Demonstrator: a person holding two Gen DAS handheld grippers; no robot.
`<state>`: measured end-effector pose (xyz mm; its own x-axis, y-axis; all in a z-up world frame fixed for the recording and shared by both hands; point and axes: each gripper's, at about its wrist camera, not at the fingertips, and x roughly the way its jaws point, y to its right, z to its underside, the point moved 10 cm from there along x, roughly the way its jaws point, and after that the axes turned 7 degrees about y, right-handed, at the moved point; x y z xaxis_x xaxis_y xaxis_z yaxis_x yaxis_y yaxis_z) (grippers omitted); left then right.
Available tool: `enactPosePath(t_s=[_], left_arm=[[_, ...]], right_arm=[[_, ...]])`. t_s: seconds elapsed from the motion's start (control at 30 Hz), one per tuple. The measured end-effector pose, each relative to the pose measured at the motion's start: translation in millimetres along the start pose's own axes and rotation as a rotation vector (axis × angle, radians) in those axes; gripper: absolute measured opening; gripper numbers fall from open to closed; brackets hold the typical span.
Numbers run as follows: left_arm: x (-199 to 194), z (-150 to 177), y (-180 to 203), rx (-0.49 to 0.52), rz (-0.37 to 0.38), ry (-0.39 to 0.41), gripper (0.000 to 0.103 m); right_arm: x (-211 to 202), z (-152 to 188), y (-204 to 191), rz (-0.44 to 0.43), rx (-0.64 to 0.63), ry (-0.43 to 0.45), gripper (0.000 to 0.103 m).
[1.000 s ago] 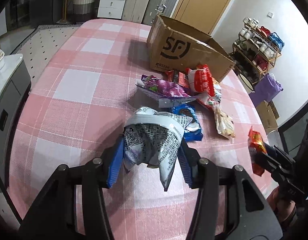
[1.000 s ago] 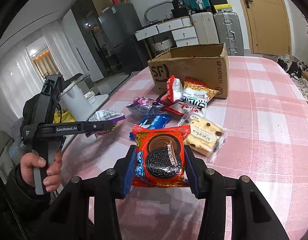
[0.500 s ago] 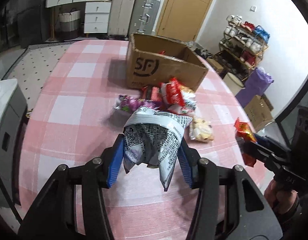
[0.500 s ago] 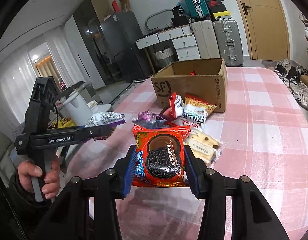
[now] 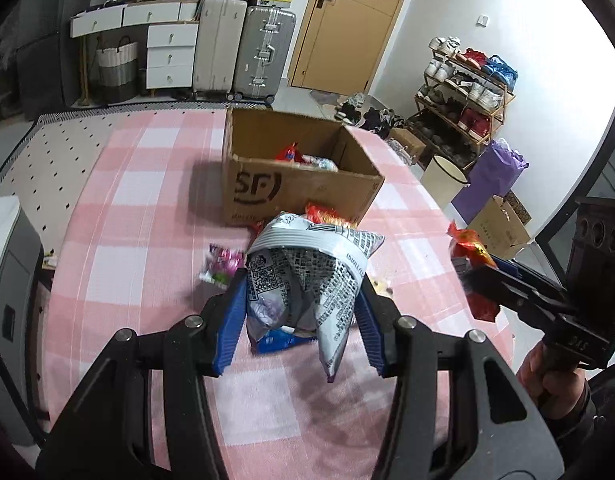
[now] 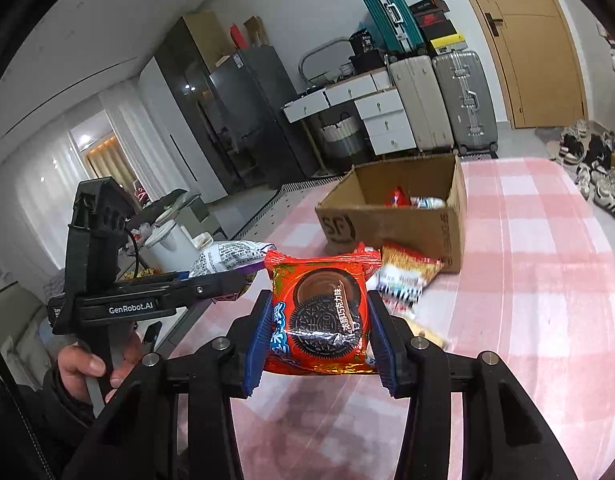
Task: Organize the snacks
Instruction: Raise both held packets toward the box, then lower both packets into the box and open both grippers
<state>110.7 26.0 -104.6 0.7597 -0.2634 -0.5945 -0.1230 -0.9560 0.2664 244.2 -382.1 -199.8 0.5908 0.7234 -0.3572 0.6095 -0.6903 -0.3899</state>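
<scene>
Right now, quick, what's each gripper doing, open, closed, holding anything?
Left gripper: closed on the silver-grey snack bag, lifted off the table.
Right gripper: closed on the red cookie packet, also held up.

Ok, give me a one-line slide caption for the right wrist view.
Right claw grips a red chocolate-cookie snack packet above the pink checked tablecloth, open brown cardboard box ahead.

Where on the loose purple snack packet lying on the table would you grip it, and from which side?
Grip the purple packet across its narrow width from above: it seems to lie flat on the tablecloth, clear of the cardboard box, though blur hides its edges.
</scene>
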Motion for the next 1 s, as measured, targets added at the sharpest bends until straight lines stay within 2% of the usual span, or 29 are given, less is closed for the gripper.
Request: enactPosePath(t_s=[0.33, 0.73, 1.0], left_arm=[[-6, -62, 2, 0.000, -0.016, 0.073, 0.048], [-8, -141, 10, 0.024, -0.045, 0.094, 0.048], [15, -181, 13, 0.047, -0.053, 0.086, 0.049]], right_arm=[[7, -52, -3, -0.025, -0.061, 0.051, 0.046], [22, -126, -5, -0.051, -0.116, 0.090, 0.046], [49, -159, 11, 0.000, -0.148, 0.088, 0.046]])
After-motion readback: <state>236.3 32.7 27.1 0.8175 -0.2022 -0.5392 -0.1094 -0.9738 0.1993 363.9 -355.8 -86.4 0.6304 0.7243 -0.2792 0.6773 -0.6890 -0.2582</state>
